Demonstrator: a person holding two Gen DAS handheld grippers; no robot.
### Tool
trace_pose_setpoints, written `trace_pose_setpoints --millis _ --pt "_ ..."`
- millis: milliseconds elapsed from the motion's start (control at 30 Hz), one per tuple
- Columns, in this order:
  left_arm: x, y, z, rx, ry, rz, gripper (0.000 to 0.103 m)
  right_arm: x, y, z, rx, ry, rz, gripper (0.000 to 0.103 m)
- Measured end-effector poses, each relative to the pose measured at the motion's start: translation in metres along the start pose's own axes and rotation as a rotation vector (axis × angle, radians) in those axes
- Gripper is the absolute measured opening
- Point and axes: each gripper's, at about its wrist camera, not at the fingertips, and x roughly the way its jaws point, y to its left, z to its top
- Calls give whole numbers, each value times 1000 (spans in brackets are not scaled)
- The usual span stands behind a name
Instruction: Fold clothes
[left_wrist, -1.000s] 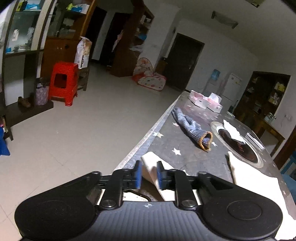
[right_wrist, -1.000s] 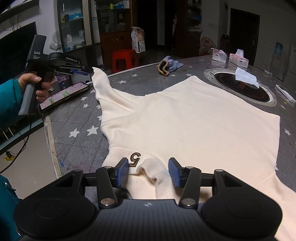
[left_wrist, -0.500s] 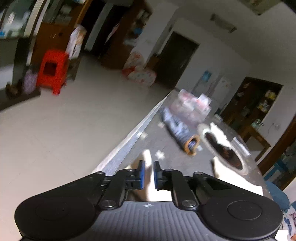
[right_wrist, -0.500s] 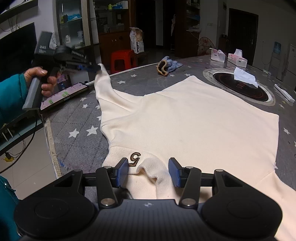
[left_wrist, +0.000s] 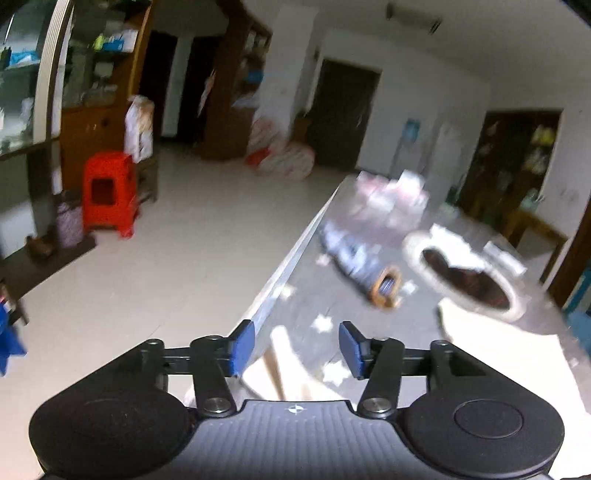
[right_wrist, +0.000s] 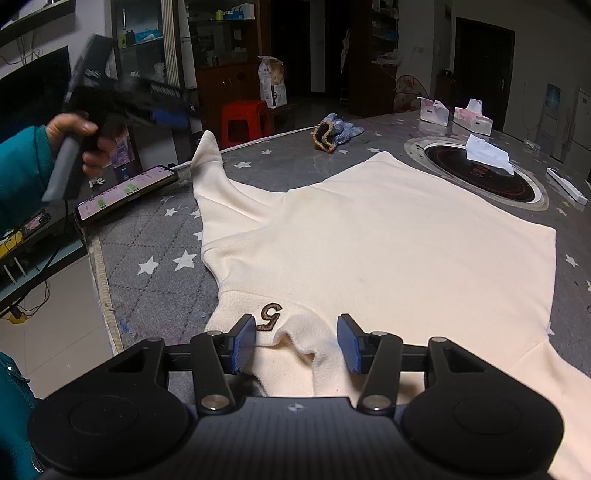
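Lying flat on the starred surface (right_wrist: 147, 243): cream top (right_wrist: 388, 240), spread for folding, sleeve (right_wrist: 208, 162) stretched toward the edge. Left gripper (left_wrist: 296, 345): fingers released, having just opened off the sleeve tip pinched half a second ago. Right gripper (right_wrist: 295, 341): fingers apart astride the collar, gripping nothing, unmoved.

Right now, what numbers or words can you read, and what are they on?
"5": stitched in brown on the collar of the cream sweater, seen upside down.
Phone screen: lit, but too small to read.
Left gripper: white lettering, too blurred to read.
Induction cooktop: red marking, too small to read.
Tissue boxes: nothing readable.
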Motion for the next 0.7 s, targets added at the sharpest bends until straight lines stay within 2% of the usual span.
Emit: trace_pose_setpoints --millis 100,133,167,233,367,400,467,567,700 --pt "23 1 -4 -38 78 31 52 0 0 0 -2 1 -1 50" --pt "29 1 -5 -53 95 18 36 0 0 0 -2 0 -1 50" --pt "32 3 -5 -70 107 2 9 0 0 0 -1 -1 -1 50" --pt "27 8 -4 -107 101 -42 6 0 0 0 3 -2 -1 50" --pt "-17 24 -4 -136 -58 -151 4 0 0 0 2 -2 0 50" --pt "-25 31 -7 -148 -81 -157 4 0 0 0 1 -2 0 51" --pt "-31 44 -12 -167 -67 -121 4 0 0 0 -2 -1 1 51" --pt "-24 63 -26 -213 7 -65 4 1 0 0 -5 0 3 51" --pt "-22 59 -29 -217 11 -78 4 1 0 1 -6 1 2 51"
